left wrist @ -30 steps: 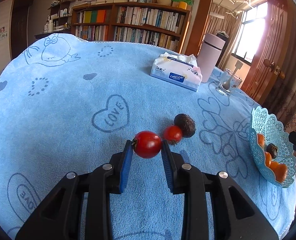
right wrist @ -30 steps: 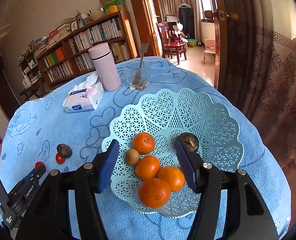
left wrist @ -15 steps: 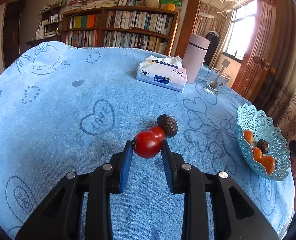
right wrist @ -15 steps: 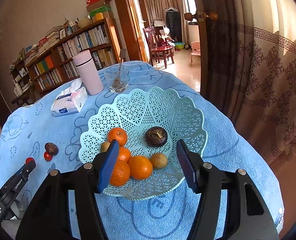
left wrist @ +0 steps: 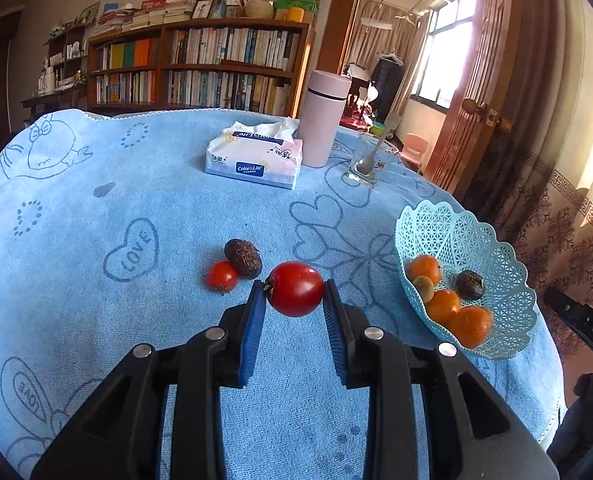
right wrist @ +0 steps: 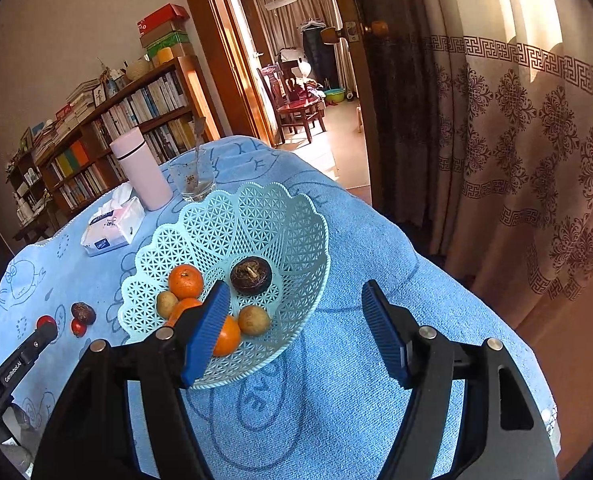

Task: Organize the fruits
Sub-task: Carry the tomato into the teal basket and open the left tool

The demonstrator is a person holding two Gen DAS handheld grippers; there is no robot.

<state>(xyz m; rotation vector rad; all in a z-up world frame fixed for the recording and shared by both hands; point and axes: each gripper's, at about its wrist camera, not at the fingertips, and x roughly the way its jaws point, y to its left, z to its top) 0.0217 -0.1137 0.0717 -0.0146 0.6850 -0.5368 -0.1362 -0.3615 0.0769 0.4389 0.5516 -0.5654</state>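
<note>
My left gripper [left wrist: 295,290] is shut on a red tomato [left wrist: 295,289] and holds it above the blue cloth. A smaller tomato [left wrist: 222,275] and a dark brown fruit [left wrist: 243,258] lie on the cloth to its left. The light blue lattice basket [left wrist: 492,240] stands to the right with oranges [left wrist: 470,325] and a dark fruit [left wrist: 470,285] in it. My right gripper [right wrist: 296,328] is open and empty, just in front of the basket [right wrist: 296,224]. In the right wrist view the left gripper [right wrist: 44,330] with the tomato shows at the far left.
A tissue pack [left wrist: 254,159], a pink tumbler [left wrist: 321,118] and a glass with a spoon [left wrist: 364,160] stand at the back of the table. A bookshelf is behind. The table edge, a curtain and a doorway lie to the right.
My left gripper has carried the tomato up and to the right, towards the basket. My right gripper has drawn back and swung right, away from over the basket.
</note>
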